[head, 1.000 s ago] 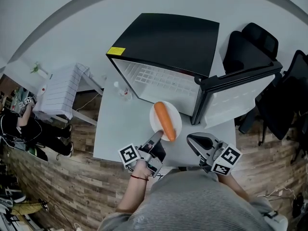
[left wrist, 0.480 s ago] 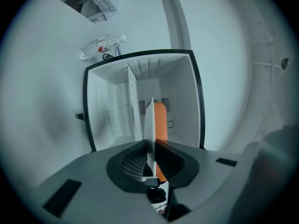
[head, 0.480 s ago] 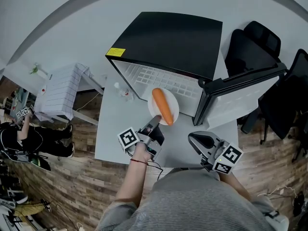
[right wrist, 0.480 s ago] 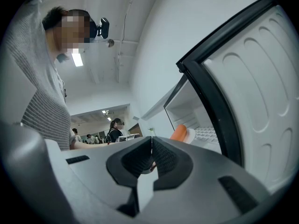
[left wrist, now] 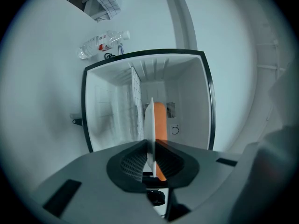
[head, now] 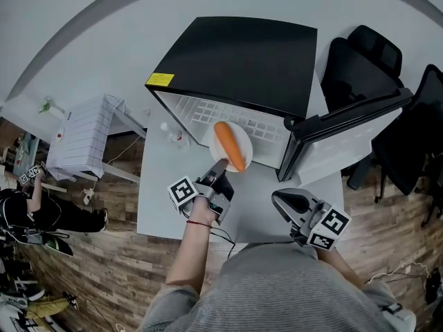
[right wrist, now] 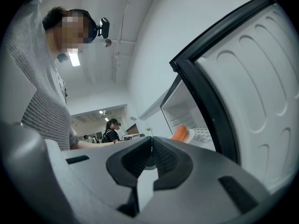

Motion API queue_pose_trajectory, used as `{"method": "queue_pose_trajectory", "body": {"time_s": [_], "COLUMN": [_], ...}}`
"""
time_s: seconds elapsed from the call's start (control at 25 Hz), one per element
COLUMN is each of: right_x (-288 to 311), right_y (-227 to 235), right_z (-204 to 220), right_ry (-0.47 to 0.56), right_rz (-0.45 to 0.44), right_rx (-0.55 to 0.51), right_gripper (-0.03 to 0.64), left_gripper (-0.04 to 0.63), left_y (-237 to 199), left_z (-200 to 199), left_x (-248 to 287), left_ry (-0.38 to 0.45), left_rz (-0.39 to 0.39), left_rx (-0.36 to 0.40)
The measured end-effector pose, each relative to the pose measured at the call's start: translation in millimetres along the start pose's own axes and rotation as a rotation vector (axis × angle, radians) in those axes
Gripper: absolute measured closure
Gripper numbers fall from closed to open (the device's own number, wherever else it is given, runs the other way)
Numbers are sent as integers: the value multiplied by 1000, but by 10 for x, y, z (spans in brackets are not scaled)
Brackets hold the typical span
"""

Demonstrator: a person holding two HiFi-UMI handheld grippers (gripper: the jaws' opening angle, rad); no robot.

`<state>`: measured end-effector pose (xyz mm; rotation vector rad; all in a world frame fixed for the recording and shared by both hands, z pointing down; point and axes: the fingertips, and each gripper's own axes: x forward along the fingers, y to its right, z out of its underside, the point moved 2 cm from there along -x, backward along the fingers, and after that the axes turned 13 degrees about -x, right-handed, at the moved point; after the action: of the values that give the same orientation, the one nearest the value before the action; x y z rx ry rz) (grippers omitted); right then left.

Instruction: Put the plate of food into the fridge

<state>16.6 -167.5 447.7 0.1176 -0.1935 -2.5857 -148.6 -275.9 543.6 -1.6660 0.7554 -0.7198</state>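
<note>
A white plate (head: 243,144) carrying an orange carrot (head: 229,144) hangs at the mouth of the black mini fridge (head: 239,61), whose door (head: 346,126) stands wide to the right. My left gripper (head: 221,166) is shut on the plate's near rim. In the left gripper view the plate (left wrist: 150,125) shows edge-on between the jaws, the carrot (left wrist: 161,125) to its right, and the fridge's white inside (left wrist: 187,101) straight ahead. My right gripper (head: 289,203) rests low near the table's front, jaws together and empty; in its view the carrot (right wrist: 179,133) peeks past the fridge door (right wrist: 243,83).
A clear water bottle (head: 172,134) lies on the white table (head: 163,192) left of the fridge. A white radiator-like rack (head: 79,137) stands further left. Black office chairs (head: 360,64) sit behind the open door. People are at the far left (head: 28,209).
My left gripper has carried the plate and carrot up and forward, from over the table to the fridge opening. The right gripper has stayed almost still.
</note>
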Motion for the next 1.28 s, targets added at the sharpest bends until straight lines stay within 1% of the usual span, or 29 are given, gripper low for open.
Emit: {"method": "queue_pose_trajectory", "body": {"time_s": [0.12,0.24,0.36,0.52,0.88,1.28], "right_x": [0,12,22,13,-11,18], "right_y": [21,45,63,70,121,168], "right_z": [10,16,14,-5,1,11], "right_ry": [-3,-4,-7,-10,-17,-23], "right_rz": [9,17,25,35,58,58], "right_rx": [2,2,-1,-5,-9,-4], "right_gripper": [603,603,603,603,603,603], "left_gripper": [542,541,541,540,540,540], "left_y": [-14,-80,-65,-132,-120,-179], "left_z": [-55,-173,-217,-361,-615,-767], "left_x": [44,79,150,204,373,498], "left_ry": [8,16,23,37,57,73], "left_rz": [-3,-19,-10,-32,-31,-38], "left_rx": [-21,-8,-32,-18,-13,-35]}}
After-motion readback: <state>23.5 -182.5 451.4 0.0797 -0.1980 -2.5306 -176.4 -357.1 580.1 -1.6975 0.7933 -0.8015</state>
